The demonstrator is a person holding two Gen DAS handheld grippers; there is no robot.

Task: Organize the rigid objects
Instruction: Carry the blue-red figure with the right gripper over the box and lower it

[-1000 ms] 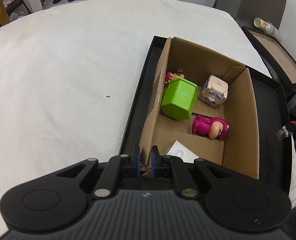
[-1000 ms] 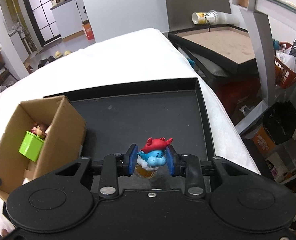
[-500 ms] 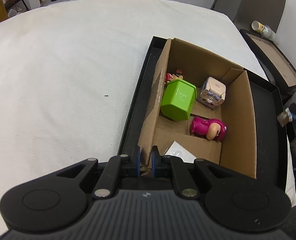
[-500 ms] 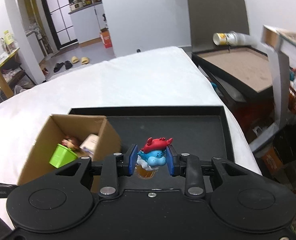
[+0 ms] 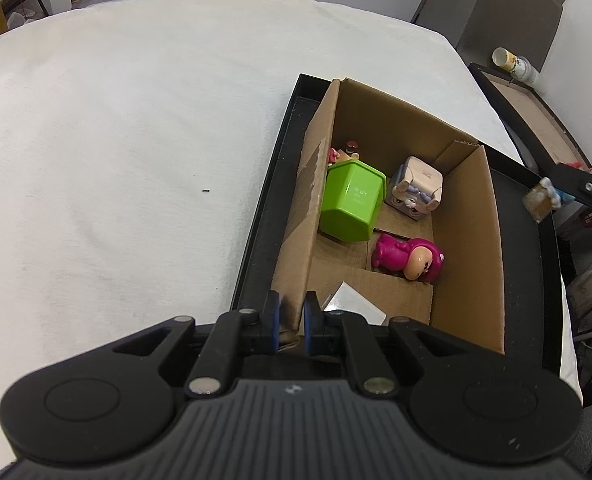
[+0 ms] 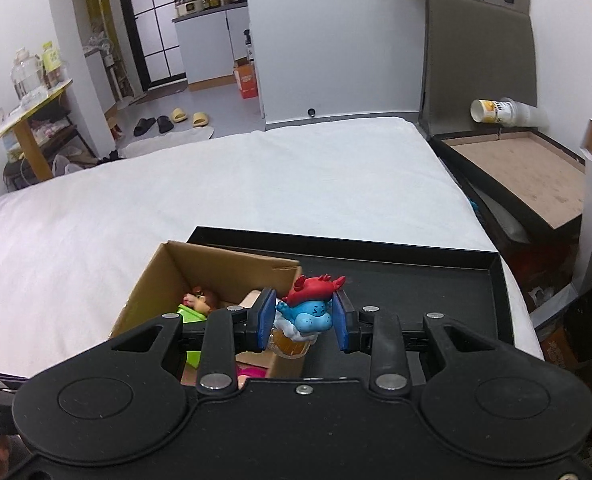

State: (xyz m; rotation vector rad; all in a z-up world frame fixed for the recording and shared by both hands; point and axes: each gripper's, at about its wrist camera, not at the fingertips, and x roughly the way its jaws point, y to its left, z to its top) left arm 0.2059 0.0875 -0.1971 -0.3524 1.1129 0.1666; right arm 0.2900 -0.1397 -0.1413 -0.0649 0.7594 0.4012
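White bedding lies under the black tray (image 5: 255,216) holding the cardboard box (image 5: 472,216). Left gripper (image 5: 289,316) pinches the box's near wall; right gripper (image 6: 302,316) clamps the blue figurine (image 6: 308,312) above the box's rim (small, rigid, probably light, best held by its flanks).

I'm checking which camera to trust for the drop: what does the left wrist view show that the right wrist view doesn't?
Only the left wrist view shows the left gripper shut on the cardboard box's near wall, the beige block-shaped toy and the whole pink figure.

Only the right wrist view shows the right gripper head-on, shut on the blue figure with the red crab hat.

Both show the box in the black tray, the green container and that blue figure, partly hidden at the left view's right edge.
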